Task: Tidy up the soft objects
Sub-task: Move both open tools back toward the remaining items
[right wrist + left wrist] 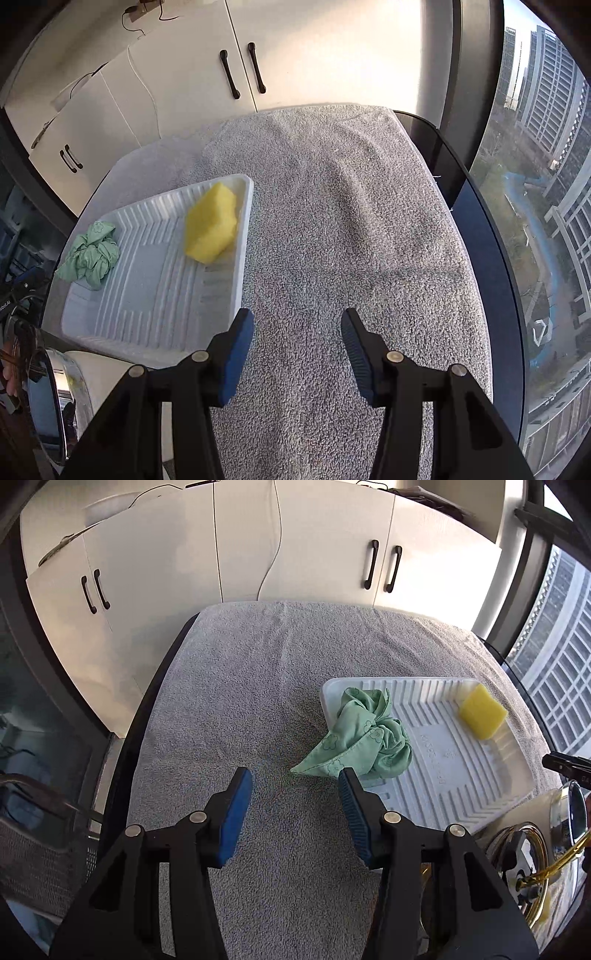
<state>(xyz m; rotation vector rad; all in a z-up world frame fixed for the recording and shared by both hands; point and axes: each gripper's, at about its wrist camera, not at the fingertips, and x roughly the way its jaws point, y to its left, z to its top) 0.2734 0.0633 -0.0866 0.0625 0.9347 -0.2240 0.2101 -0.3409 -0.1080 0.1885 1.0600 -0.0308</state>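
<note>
Holding one green cloth (364, 734) and one yellow sponge (482, 716), one tray (461, 775); both claws spread, left claw (295, 779), right claw (297, 319).

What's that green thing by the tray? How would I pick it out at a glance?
Start at the grey towel covering the table, then find the white ribbed tray on it. Draped over the tray's edge is a crumpled green cloth with a flower print; its only tray-mate, the yellow sponge, is a solid block.

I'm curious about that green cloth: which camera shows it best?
The left wrist view: the green cloth lies close and large, draped over the white tray's edge. The right wrist view shows it small, off at the left.
</note>
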